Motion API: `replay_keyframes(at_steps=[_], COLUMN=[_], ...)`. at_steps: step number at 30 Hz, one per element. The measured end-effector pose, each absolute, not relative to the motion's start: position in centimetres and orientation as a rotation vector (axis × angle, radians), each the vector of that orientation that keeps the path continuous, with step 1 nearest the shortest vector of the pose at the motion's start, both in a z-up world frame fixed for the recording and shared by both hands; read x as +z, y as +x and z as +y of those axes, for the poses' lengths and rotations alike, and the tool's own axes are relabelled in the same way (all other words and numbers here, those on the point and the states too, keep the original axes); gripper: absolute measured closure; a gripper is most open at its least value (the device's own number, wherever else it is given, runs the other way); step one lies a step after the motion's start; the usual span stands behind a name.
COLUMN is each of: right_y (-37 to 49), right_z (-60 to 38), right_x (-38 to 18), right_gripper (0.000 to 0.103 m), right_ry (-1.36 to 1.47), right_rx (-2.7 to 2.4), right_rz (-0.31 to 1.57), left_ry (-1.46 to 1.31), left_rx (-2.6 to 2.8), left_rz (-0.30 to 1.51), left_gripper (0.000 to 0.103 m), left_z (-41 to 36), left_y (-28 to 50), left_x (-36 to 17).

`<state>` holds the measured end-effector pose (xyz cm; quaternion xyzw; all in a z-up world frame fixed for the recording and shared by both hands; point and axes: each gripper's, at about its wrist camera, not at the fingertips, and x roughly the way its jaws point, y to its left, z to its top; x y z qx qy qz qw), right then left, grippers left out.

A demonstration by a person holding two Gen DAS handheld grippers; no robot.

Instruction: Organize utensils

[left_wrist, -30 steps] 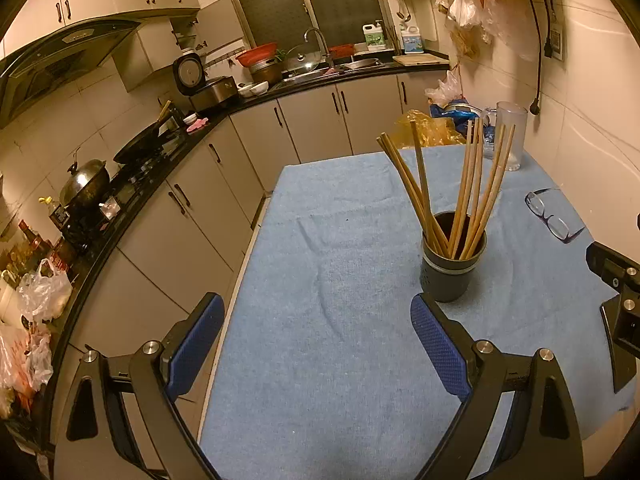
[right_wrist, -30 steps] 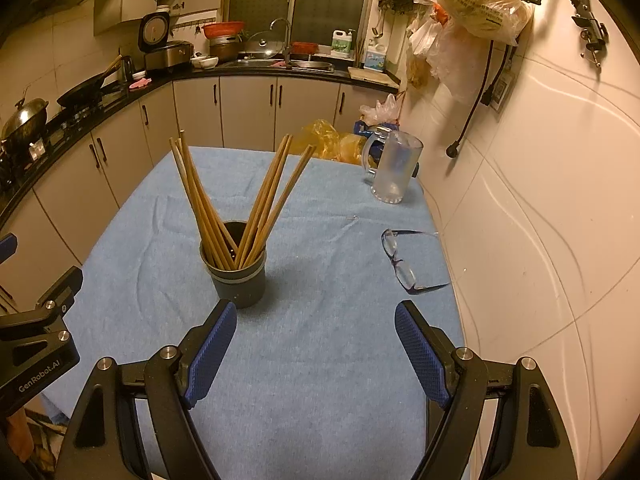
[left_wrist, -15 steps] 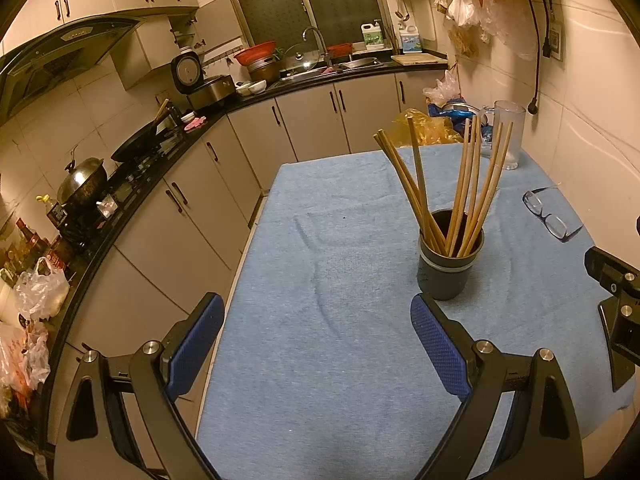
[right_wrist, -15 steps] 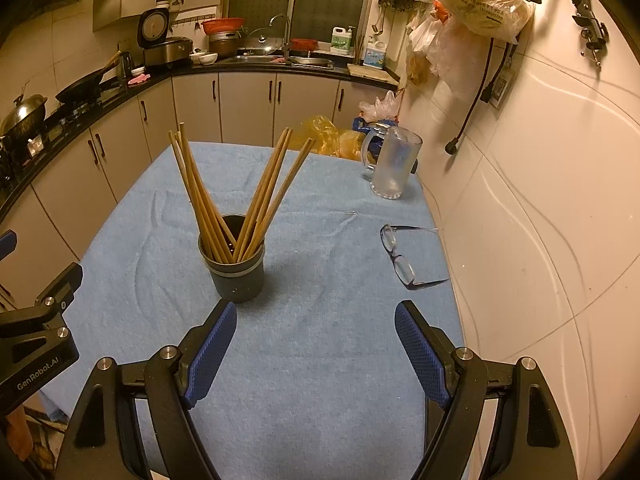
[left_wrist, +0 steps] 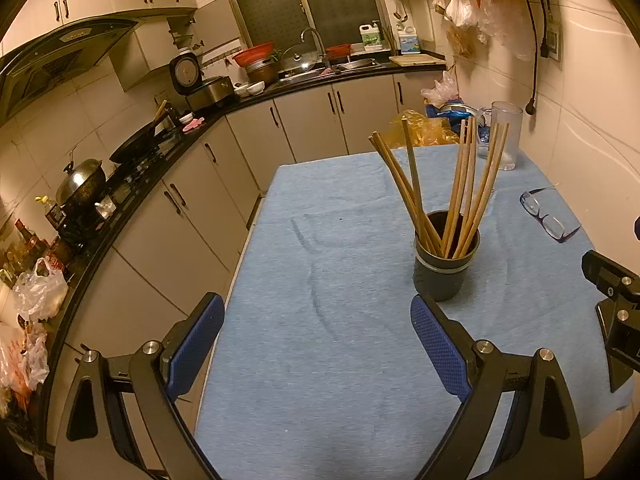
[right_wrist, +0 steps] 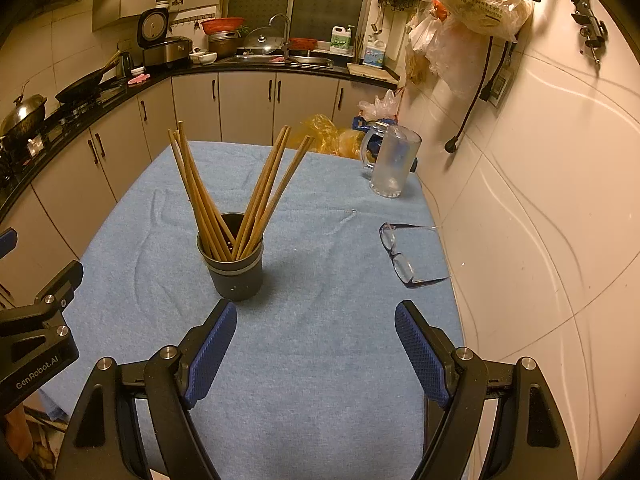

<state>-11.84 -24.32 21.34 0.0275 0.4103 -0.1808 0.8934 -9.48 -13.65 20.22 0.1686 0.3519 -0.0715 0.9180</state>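
A dark round cup stands upright on the blue cloth that covers the table. Several wooden chopsticks stand in it, fanned out to both sides. My left gripper is open over the cloth, with the cup just beyond its right finger. My right gripper is open too, with the cup just beyond its left finger. Nothing lies between either pair of fingers. Each view catches part of the other gripper's body at its edge.
A pair of glasses lies on the cloth near the right wall. A clear mug stands at the far right corner. Kitchen cabinets and a counter with pans run along the left and back.
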Motion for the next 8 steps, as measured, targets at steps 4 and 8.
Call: replay_keyframes(at_steps=[4,8], right_y=[-12.0,-11.9], right_z=[-24.7,-26.0], right_x=[21.1,20.1], right_gripper=[0.018,0.016], right_ry=[0.065,0.114], right_rx=[-0.374,-0.360], right_rz=[0.860,0.889], left_ry=[0.346,0.306], left_rx=[-0.144,-0.129], left_rz=[0.726,0.745], left_gripper=[0.010,0.010], left_z=[-13.9,-13.6], left_y=[-9.5,-8.9], left_x=[20.1,19.8])
